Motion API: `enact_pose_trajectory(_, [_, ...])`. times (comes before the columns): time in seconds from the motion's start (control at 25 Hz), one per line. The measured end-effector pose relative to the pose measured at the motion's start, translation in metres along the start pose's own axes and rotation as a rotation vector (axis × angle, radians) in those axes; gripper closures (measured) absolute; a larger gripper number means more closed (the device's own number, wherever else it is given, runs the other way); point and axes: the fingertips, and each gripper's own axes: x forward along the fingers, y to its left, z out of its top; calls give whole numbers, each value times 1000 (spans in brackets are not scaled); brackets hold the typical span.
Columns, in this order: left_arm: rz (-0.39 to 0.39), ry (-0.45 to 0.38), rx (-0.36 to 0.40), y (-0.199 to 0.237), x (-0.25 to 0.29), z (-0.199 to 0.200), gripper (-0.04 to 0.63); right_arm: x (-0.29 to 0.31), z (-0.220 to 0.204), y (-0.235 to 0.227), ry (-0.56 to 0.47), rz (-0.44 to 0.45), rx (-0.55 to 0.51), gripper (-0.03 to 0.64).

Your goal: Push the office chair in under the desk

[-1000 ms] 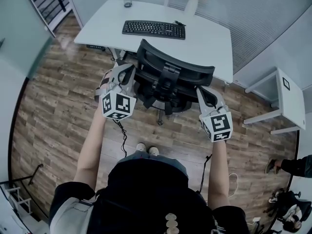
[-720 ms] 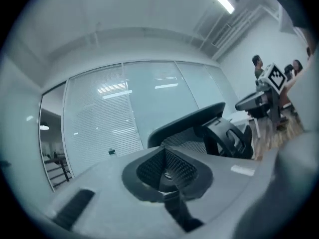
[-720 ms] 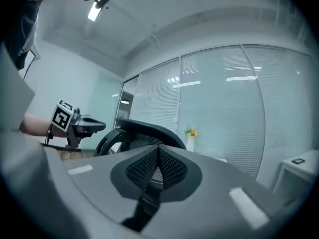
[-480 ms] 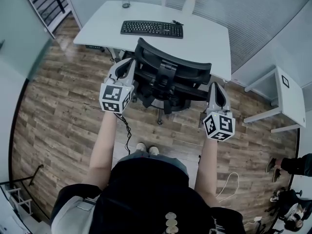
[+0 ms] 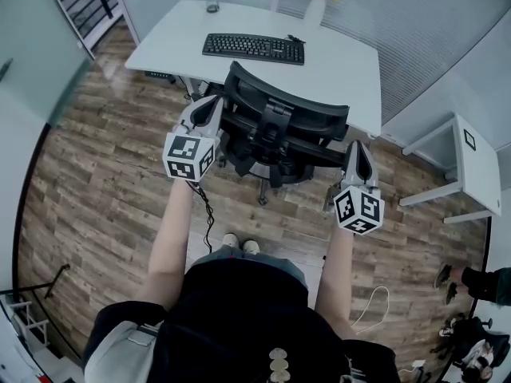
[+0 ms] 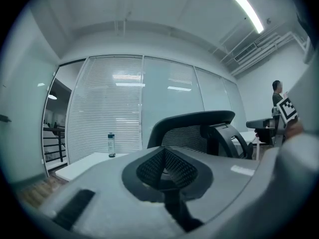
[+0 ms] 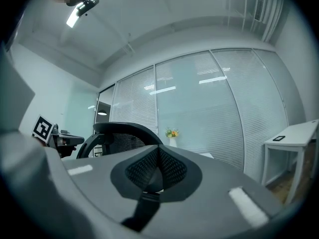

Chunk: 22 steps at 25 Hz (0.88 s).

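The black mesh-backed office chair (image 5: 281, 124) likely rolls easily but swivels. Push its stiff backrest edges evenly toward the white bench (image 5: 343, 62) with the closed, empty left gripper (image 5: 210, 107) and right gripper (image 5: 360, 150).

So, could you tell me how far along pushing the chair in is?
Nearly done, it seems: the office chair stands at the desk, backrest by its edge. Left gripper and right gripper, both shut and empty, flank it. Its base shows outside the desk, so perhaps a final push.
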Motion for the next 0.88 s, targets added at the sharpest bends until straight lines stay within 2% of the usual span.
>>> enact_pose_trajectory(0.88, [-16, 24, 5, -10, 2, -8, 588, 8, 0, 9, 9, 53, -18, 606])
